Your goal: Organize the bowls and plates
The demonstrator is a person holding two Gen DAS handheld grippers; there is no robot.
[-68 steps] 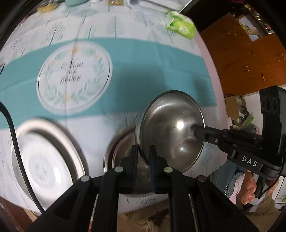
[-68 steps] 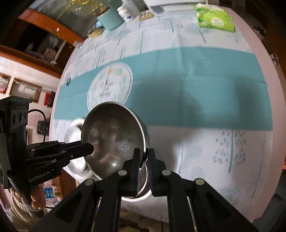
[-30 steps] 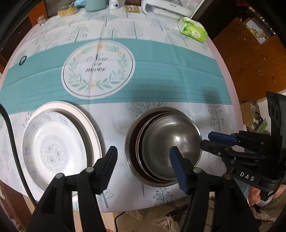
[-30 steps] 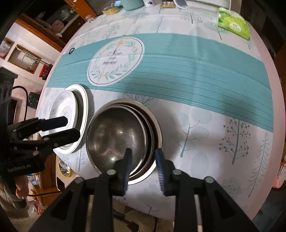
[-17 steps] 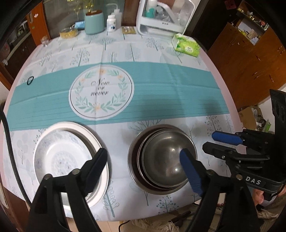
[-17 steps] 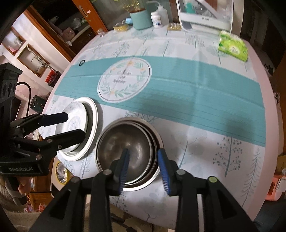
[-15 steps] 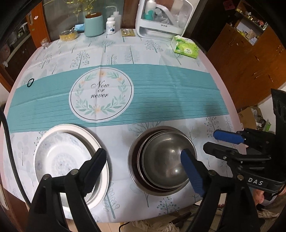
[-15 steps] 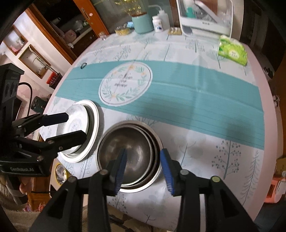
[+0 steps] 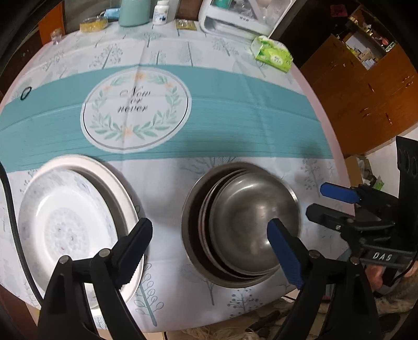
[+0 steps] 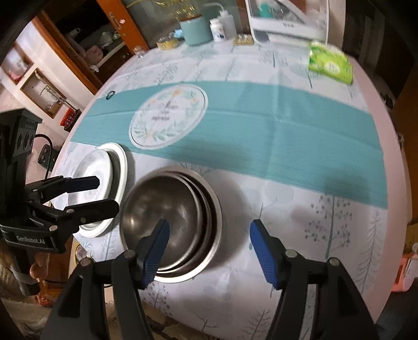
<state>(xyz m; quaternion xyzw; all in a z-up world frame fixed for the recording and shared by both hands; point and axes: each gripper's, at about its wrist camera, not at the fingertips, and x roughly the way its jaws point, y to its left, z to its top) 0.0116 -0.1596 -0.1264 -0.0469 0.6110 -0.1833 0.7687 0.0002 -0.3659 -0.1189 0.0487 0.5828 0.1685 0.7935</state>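
A nested stack of steel bowls (image 9: 243,222) sits near the table's front edge; it also shows in the right wrist view (image 10: 172,219). A stack of white plates (image 9: 70,222) lies to its left, also seen in the right wrist view (image 10: 102,180). My left gripper (image 9: 209,251) is open and empty, held above the front edge between plates and bowls. My right gripper (image 10: 209,251) is open and empty, above the right side of the bowl stack. Each gripper shows in the other's view, the right gripper (image 9: 331,201) and the left gripper (image 10: 96,193).
The round table has a tree-print cloth with a teal band and a round "Now or never" emblem (image 9: 135,109). At the back stand a green tissue pack (image 9: 273,53), a white appliance (image 9: 235,18), a teal jar (image 9: 134,11) and bottles. A black cable (image 9: 10,214) hangs at left.
Both grippers let go of the steel bowl, now nested in the stack, opened, and lifted back from the table. The right gripper has opened wider in the last half second.
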